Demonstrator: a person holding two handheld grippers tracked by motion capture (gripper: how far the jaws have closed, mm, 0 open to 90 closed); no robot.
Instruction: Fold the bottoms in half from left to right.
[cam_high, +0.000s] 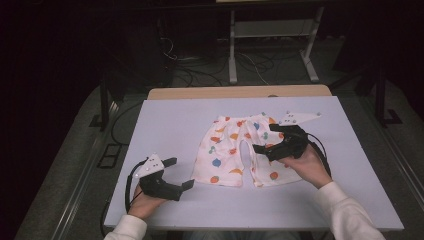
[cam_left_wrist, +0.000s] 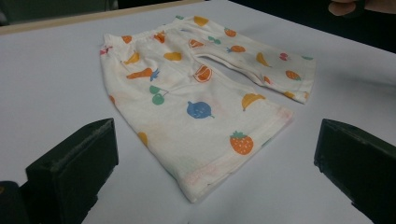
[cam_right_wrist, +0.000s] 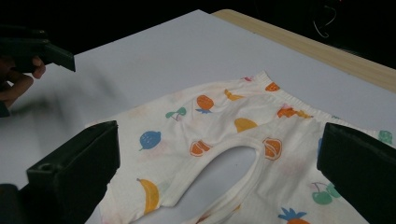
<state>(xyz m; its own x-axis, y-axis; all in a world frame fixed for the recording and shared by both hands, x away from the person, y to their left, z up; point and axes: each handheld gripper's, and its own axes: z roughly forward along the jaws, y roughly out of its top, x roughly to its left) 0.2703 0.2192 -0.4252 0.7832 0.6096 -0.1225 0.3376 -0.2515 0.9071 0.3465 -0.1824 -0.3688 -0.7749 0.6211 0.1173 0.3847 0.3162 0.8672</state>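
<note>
I see one pair of small white shorts (cam_high: 235, 150) printed with coloured fruit, lying flat just right of centre in the high view. Waistband sits toward the top of the frame, both legs spread toward the bottom with a gap between them. In the left gripper view the shorts (cam_left_wrist: 201, 93) fill the centre, pink-stitched hem nearest, strawberry and blueberry prints clear. In the right gripper view the shorts (cam_right_wrist: 224, 140) cover the lower middle, crotch curve centred, fabric lightly wrinkled.

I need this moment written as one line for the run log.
shorts flat on table | left gripper open, beside left leg, apart | right gripper open, over right leg | nothing gripped
</note>
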